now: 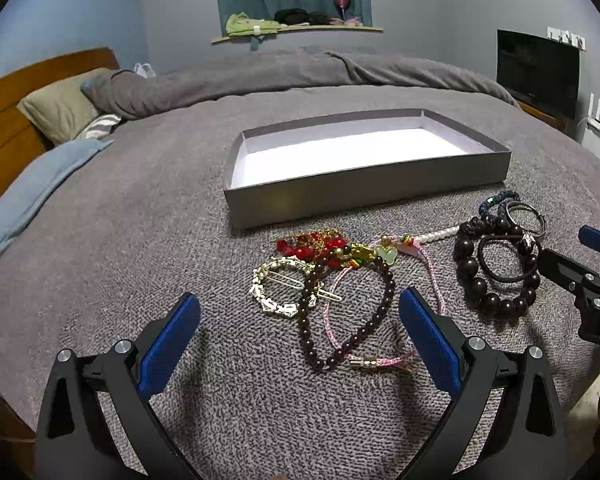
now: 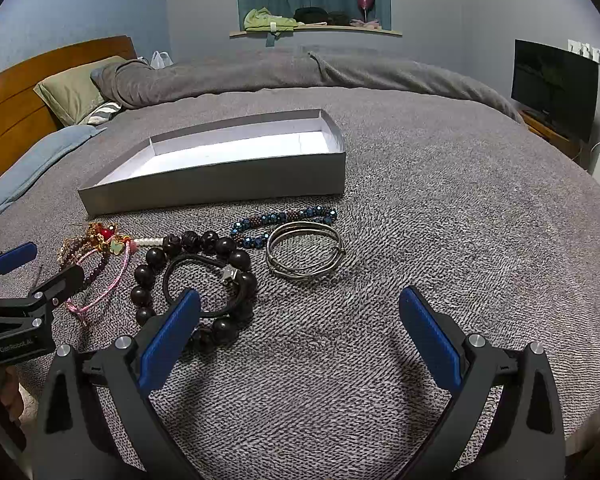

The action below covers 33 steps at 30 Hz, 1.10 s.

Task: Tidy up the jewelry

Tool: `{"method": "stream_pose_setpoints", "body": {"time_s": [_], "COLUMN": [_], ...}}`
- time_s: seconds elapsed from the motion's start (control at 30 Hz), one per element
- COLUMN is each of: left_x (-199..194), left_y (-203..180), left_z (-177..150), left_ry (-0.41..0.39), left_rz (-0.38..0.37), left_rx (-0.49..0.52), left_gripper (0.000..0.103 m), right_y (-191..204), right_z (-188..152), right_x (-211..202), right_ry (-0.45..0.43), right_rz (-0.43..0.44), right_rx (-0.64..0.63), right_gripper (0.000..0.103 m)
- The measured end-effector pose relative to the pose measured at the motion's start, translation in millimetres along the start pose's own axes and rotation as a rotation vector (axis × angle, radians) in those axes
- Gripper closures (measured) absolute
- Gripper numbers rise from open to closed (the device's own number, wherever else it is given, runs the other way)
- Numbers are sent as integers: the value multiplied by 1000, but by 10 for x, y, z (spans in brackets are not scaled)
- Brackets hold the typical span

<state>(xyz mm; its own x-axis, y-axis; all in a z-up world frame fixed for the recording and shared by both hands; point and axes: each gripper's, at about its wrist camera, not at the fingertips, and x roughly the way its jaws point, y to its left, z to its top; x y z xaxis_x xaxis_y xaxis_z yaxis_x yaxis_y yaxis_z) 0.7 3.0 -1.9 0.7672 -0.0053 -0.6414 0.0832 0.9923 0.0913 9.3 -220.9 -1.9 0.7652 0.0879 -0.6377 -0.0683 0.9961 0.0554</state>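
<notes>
A shallow grey box (image 1: 364, 192) (image 2: 220, 188) with a white inside lies on the grey bedspread, nothing in it. In front of it jewelry is scattered: a gold hair clip (image 1: 278, 286), a small dark bead bracelet (image 1: 352, 312), a pink cord (image 1: 380, 360), red and gold pieces (image 1: 316, 244), a large dark bead bracelet (image 1: 496, 268) (image 2: 196, 280) with a black hair tie (image 2: 204, 284) inside it, silver bangles (image 2: 304, 252) and a blue bead bracelet (image 2: 284, 220). My left gripper (image 1: 300, 320) hangs open over the small bead bracelet. My right gripper (image 2: 300, 316) is open, beside the large beads.
The bed has a wooden headboard (image 1: 4, 120), a pillow (image 1: 60, 108) and a bunched grey duvet (image 1: 300, 72) behind the box. A dark screen (image 1: 538, 72) stands on a stand at the right. A window ledge (image 1: 300, 24) holds clothes.
</notes>
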Motion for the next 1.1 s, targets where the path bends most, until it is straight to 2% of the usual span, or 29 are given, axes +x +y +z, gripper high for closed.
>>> {"method": "stream_pose_setpoints", "body": {"time_s": [1.1], "left_x": [17], "left_y": [-39], "left_z": [50], "left_ry": [6], "left_rz": [-7], "left_rx": [-1], "left_gripper": [4], "right_y": [4], "right_z": [-8], "right_x": [8], "right_ry": [3], "right_rz": [-2], "right_rx": [-3], "right_gripper": [5]}}
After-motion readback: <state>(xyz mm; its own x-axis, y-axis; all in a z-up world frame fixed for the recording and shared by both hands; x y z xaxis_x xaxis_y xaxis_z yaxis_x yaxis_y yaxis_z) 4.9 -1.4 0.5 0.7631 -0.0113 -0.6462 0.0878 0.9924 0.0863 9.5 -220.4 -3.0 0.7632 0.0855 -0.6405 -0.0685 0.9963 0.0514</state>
